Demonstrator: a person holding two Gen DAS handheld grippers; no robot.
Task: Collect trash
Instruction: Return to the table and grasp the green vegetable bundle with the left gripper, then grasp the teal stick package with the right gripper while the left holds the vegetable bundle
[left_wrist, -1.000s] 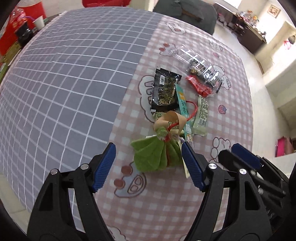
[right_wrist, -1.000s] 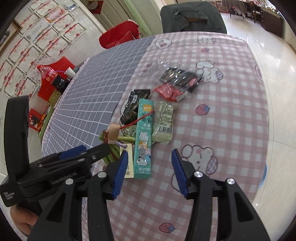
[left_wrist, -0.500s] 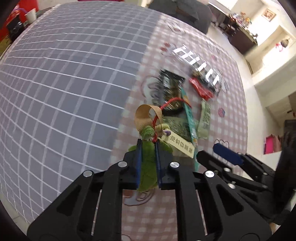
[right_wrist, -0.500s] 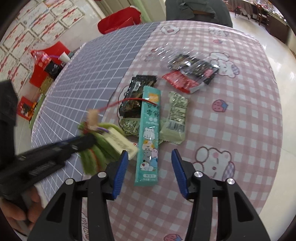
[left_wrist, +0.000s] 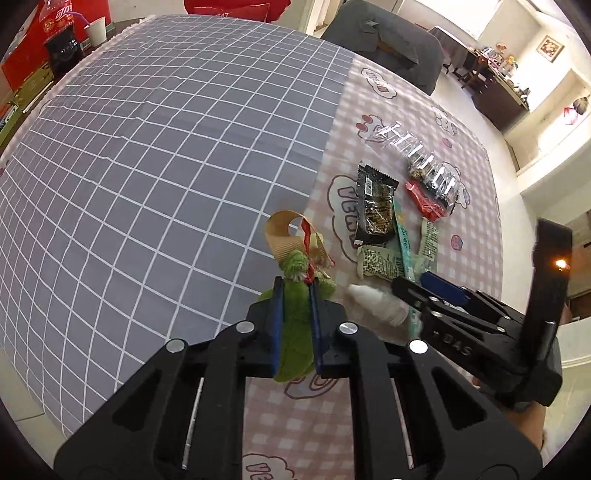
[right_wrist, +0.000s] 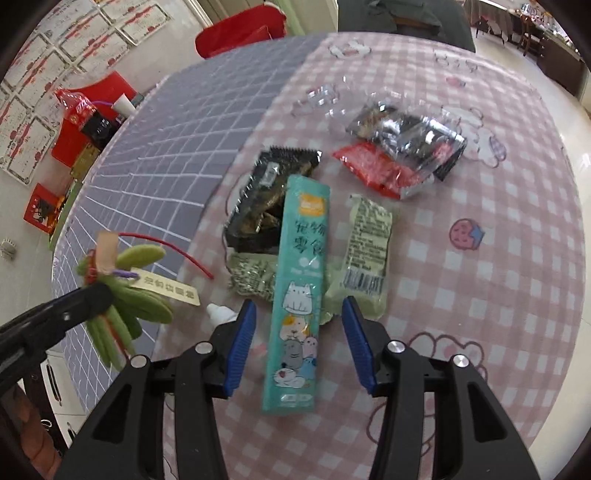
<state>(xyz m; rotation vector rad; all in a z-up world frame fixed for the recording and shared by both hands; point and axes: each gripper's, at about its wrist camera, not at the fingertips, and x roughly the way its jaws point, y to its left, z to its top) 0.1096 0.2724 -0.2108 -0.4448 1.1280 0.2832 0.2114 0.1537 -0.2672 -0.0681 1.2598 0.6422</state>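
Since a second earlier, the left gripper (left_wrist: 295, 314) had clamped and lifted the green felt leaf ornament (left_wrist: 293, 332); the right gripper (right_wrist: 297, 336), jaws wide, straddled the long teal paper snack sachet (right_wrist: 299, 295), probably next to close.

A table under a grey grid cloth (left_wrist: 155, 155) and a pink checked cloth (right_wrist: 498, 295) bears a teal snack sachet (right_wrist: 299, 295), black wrapper (right_wrist: 266, 199), red packet (right_wrist: 376, 170), pale green packets (right_wrist: 364, 251) and clear plastic bag (left_wrist: 424, 162).
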